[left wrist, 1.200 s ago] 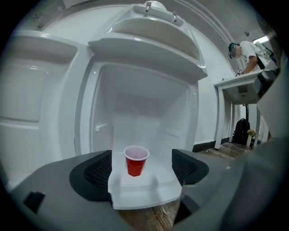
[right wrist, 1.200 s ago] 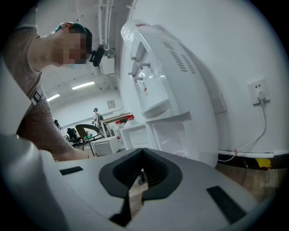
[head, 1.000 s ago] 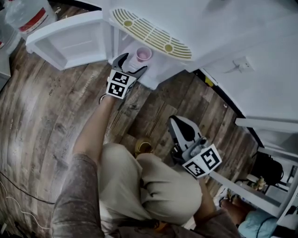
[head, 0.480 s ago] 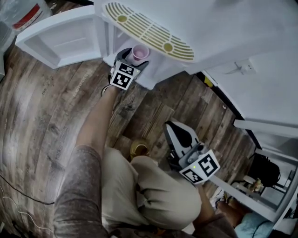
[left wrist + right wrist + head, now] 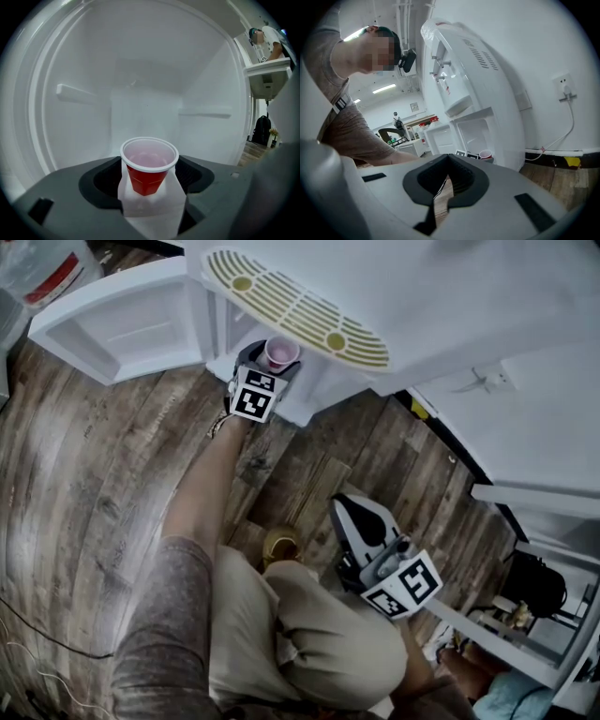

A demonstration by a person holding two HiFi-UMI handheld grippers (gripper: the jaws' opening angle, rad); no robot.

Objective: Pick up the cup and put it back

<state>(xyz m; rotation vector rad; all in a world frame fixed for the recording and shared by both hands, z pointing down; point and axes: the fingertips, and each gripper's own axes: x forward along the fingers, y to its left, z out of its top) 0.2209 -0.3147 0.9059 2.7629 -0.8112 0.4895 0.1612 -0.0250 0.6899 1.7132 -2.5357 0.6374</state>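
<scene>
the left tool [image 5: 151,162] stands with its jaws wide apart and has just been narrowing a little; the red cup [image 5: 148,177] is between them, but the pads sit just beside its white rim and are not pressing on it, so there is no grip yet. the cup stands upright on the white floor of the water dispenser's open lower compartment [image 5: 140,84], near the front edge, at 12 o'clock from the tool in the head view, with the compartment door [image 5: 131,320] swung out at about 10 o'clock. the right tool [image 5: 448,164] hangs low over the wooden floor [image 5: 94,484] at roughly 5 o'clock from the left one, its jaws brought together at the tips with nothing in them, well apart from the cup. judging by this, the task is at its very start: the reach is done, while the squeeze, the lift and setting the cup back down are all left.
</scene>
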